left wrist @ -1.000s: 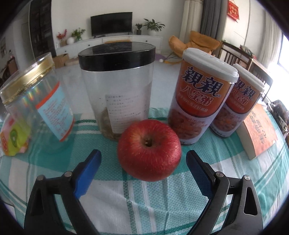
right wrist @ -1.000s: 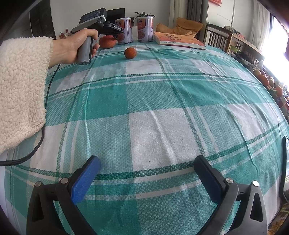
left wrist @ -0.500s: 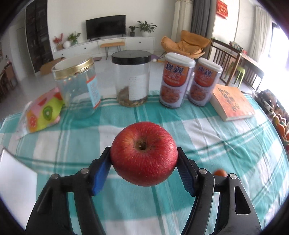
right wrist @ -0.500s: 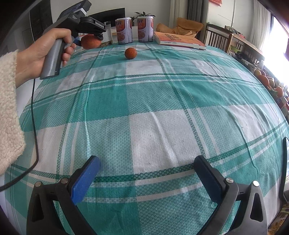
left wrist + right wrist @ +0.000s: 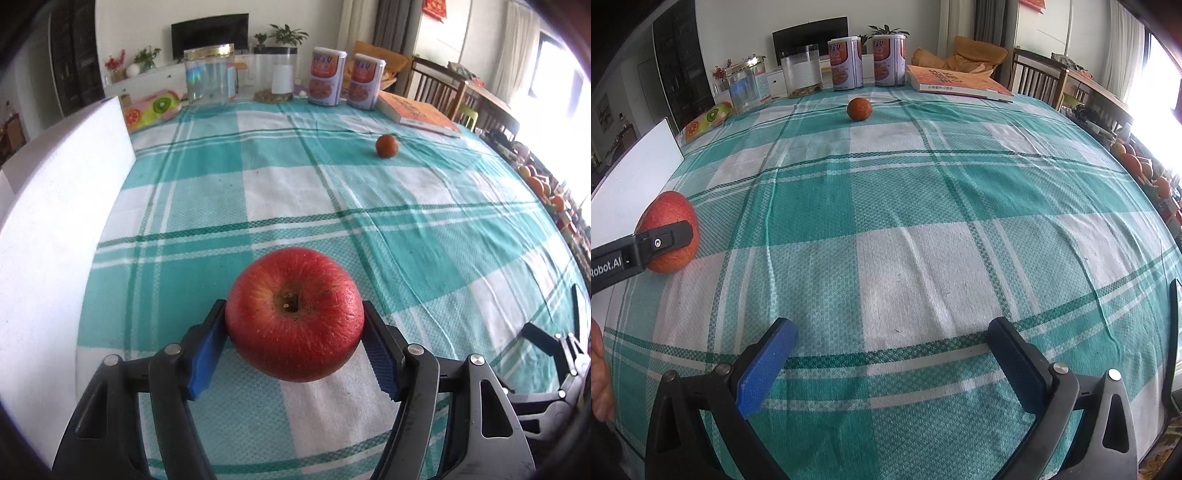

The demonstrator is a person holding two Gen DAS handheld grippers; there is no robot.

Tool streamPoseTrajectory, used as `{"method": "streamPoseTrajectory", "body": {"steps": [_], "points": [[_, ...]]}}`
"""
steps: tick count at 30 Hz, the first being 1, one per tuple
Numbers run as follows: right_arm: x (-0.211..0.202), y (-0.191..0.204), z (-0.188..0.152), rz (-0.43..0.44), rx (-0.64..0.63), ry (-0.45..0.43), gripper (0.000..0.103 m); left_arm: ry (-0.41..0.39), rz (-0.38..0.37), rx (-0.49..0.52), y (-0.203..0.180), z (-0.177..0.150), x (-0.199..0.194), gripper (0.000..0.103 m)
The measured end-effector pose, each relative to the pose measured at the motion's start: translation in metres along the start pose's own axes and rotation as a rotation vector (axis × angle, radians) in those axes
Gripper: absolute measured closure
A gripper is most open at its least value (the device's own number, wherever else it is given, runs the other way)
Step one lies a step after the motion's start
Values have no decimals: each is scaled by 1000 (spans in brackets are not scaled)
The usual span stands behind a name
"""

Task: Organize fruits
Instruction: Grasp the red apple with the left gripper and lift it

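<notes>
My left gripper [image 5: 293,343] is shut on a red apple [image 5: 294,318] and holds it above the near left part of the checked tablecloth. The apple also shows at the left edge of the right wrist view [image 5: 670,230], clamped in the left gripper's fingers [image 5: 665,240]. A small orange [image 5: 386,145] lies alone on the cloth toward the far side; it also shows in the right wrist view [image 5: 859,109]. My right gripper [image 5: 892,354] is open and empty over the near middle of the table.
A white board [image 5: 55,206] stands along the left table edge. At the far edge stand two jars [image 5: 209,79], two orange cans [image 5: 327,81], a book [image 5: 417,112] and a fruit-print packet [image 5: 153,109]. More oranges [image 5: 1137,166] lie beyond the right edge.
My left gripper closed on the apple, lifted it from beside the jars and carried it back to the near left of the table. My right gripper has stayed still and open.
</notes>
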State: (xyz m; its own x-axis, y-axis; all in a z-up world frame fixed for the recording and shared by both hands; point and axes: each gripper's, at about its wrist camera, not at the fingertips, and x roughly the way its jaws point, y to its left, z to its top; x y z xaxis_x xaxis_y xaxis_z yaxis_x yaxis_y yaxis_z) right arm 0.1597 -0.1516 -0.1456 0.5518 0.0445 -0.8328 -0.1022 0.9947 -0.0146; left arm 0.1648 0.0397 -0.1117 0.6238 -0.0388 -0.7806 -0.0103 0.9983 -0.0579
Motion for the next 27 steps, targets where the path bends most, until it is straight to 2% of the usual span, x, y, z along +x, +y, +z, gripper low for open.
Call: {"method": "streamPoseTrajectory", "body": {"steps": [3,6,9,16,23,25,27], "points": [[0,0,0,1,0,0,0,-37,36,44,-6,-4,2,29],[-1,0,0,0,1,0,0,9,62,47,-4,-5,16,14],[-1,0,0,1,0,0,0,15,71,14,2,-8,22,7],[-1,0,-1,0,0,0,0,27,76,10,2,-10,25,2],[-3,-1,-2,7,2,0,0,28,78,9,2,-10,25,1],[-5,-5,-1,39,13,10,0,28,78,9,2,-10,25,1],[-6,-18,9,133,57,17,0,28,79,9,2,-10,24,1]]}}
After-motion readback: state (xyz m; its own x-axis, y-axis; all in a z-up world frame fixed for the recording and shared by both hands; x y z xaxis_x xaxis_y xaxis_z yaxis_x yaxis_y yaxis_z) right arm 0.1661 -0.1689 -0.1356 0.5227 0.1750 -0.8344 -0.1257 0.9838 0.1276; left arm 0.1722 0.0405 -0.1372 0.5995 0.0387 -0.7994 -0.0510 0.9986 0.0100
